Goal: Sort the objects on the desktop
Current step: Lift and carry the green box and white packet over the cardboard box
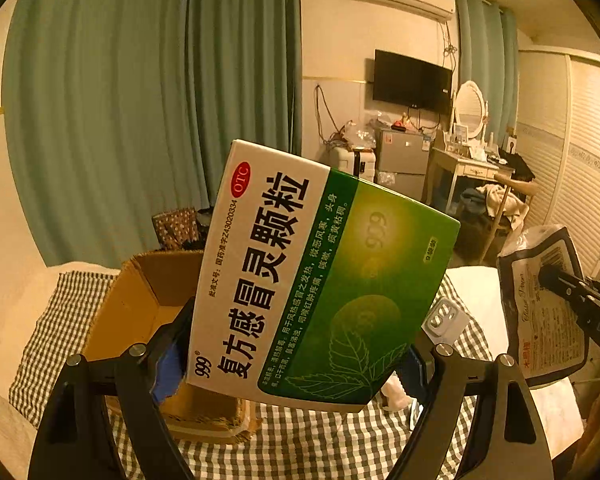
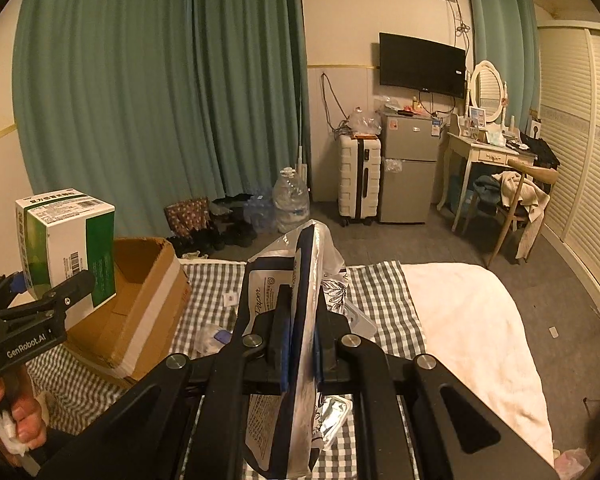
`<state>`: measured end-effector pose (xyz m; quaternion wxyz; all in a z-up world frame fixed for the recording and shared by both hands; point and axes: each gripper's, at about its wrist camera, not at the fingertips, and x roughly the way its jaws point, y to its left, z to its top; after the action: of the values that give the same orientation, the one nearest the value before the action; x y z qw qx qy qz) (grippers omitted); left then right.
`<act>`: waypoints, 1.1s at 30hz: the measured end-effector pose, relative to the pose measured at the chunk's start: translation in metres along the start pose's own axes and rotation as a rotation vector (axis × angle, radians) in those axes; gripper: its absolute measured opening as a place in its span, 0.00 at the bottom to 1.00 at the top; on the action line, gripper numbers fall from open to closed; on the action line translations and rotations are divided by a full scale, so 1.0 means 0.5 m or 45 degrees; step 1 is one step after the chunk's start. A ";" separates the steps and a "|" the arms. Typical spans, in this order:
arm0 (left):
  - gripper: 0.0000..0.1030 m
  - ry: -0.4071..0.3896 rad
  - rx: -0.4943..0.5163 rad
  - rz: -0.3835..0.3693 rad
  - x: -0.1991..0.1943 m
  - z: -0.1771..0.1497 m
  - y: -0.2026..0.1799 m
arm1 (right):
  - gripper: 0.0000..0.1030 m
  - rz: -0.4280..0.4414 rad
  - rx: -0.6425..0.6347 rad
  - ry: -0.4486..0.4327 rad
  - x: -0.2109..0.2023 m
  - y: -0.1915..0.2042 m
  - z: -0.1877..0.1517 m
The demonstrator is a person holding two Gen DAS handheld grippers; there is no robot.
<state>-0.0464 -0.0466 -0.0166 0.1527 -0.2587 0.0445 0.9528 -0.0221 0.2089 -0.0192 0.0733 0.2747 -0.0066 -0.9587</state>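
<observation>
My left gripper is shut on a green-and-white medicine box, its blue pads pressing both sides. The box is held tilted in the air over an open cardboard carton. In the right wrist view the same medicine box hangs at the carton's left side, in the left gripper. My right gripper is shut on a dark-blue-and-white plastic tissue packet, held on edge above the checked cloth. The left wrist view shows that packet at the far right.
A blister pack and small packets lie on the checked cloth. White bedding spreads to the right. A person's hand grips the left handle. Beyond stand curtains, a suitcase, a fridge and a dressing table.
</observation>
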 end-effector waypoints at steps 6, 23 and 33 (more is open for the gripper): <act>0.84 -0.028 0.028 0.037 -0.005 0.014 0.035 | 0.08 0.020 -0.011 -0.044 -0.006 0.041 0.027; 0.84 -0.006 -0.059 0.194 0.017 0.006 0.201 | 0.09 0.179 -0.107 -0.044 0.049 0.208 0.038; 0.84 0.035 -0.119 0.215 0.054 -0.010 0.289 | 0.09 0.257 -0.176 -0.018 0.109 0.298 0.050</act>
<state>-0.1114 -0.1773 -0.0340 0.0589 -0.2738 0.0239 0.9597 -0.0604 0.0530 -0.0186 0.1883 0.2603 0.0314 -0.9465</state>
